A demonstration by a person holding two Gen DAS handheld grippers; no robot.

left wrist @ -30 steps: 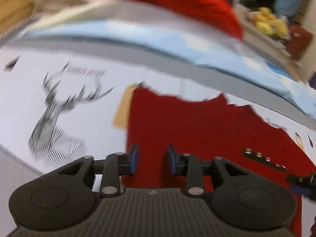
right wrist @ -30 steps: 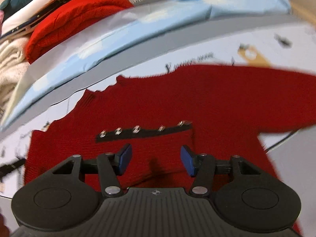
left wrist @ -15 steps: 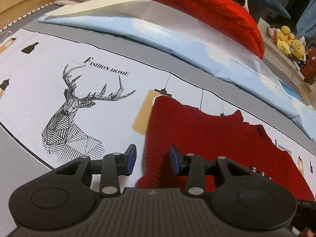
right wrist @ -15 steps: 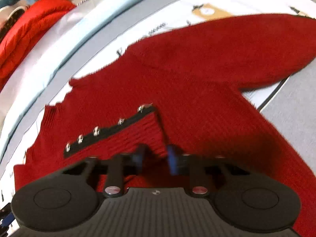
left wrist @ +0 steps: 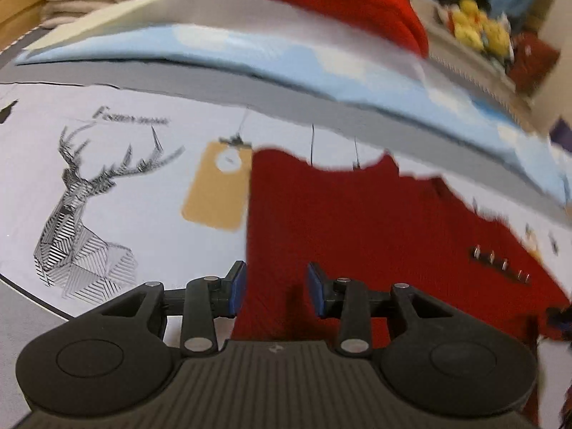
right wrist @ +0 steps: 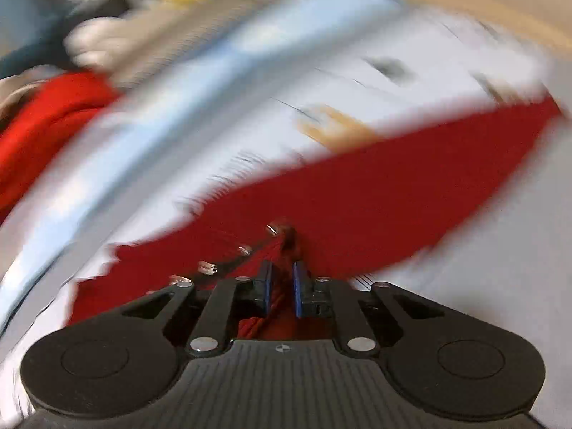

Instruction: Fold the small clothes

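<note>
Red knit sweater lies spread flat on the printed sheet, one sleeve extended sideways. Black placket with metal snaps runs across its front. Fabric beside the placket is pinched up into a ridge.

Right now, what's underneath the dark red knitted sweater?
The dark red knitted sweater lies flat on a pale printed sheet showing a line-drawn deer and a tan lamp print. Whatever print sits beneath the knit is covered.
</note>
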